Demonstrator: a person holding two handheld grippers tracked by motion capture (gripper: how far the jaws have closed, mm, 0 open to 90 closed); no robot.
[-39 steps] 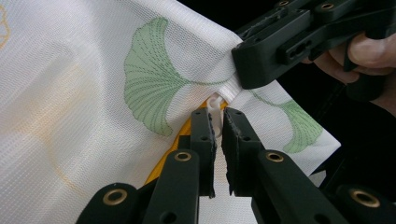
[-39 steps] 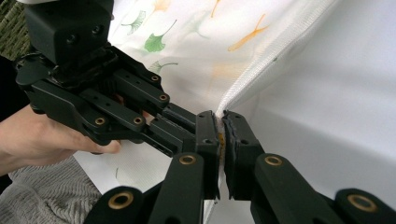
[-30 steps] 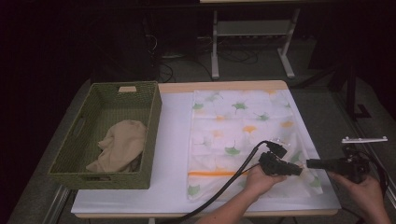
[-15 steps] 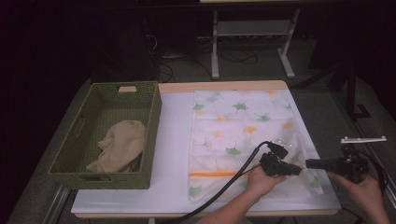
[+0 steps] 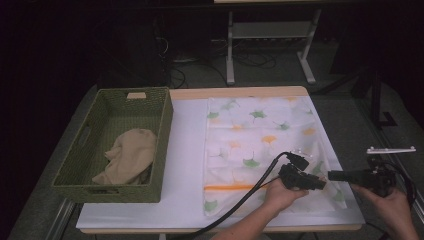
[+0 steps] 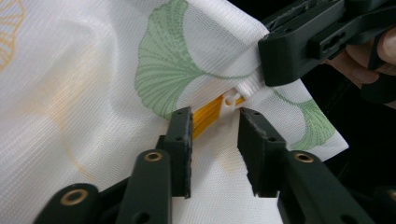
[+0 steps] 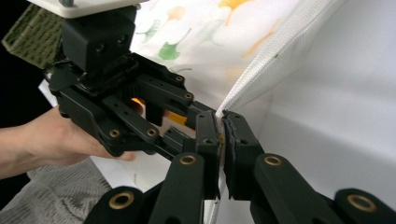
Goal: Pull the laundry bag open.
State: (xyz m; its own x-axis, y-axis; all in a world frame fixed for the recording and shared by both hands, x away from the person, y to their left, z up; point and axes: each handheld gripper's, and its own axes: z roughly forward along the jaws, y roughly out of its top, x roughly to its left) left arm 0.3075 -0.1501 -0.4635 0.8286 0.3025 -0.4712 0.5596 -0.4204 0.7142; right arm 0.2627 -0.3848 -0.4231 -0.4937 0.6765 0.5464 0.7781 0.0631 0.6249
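Pinching the mesh bag (image 7: pixel 261 70) edge, my right gripper (image 7: pixel 221 140) holds firm. My left gripper (image 6: pixel 215 135), jaws just opening and empty, should close squarely on the zipper pull (image 6: pixel 231 99) just ahead.

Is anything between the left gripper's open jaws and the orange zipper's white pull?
Nothing visible: the left gripper has just been opening, and the white zipper pull on the leaf-printed white mesh bag lies just beyond its tips.
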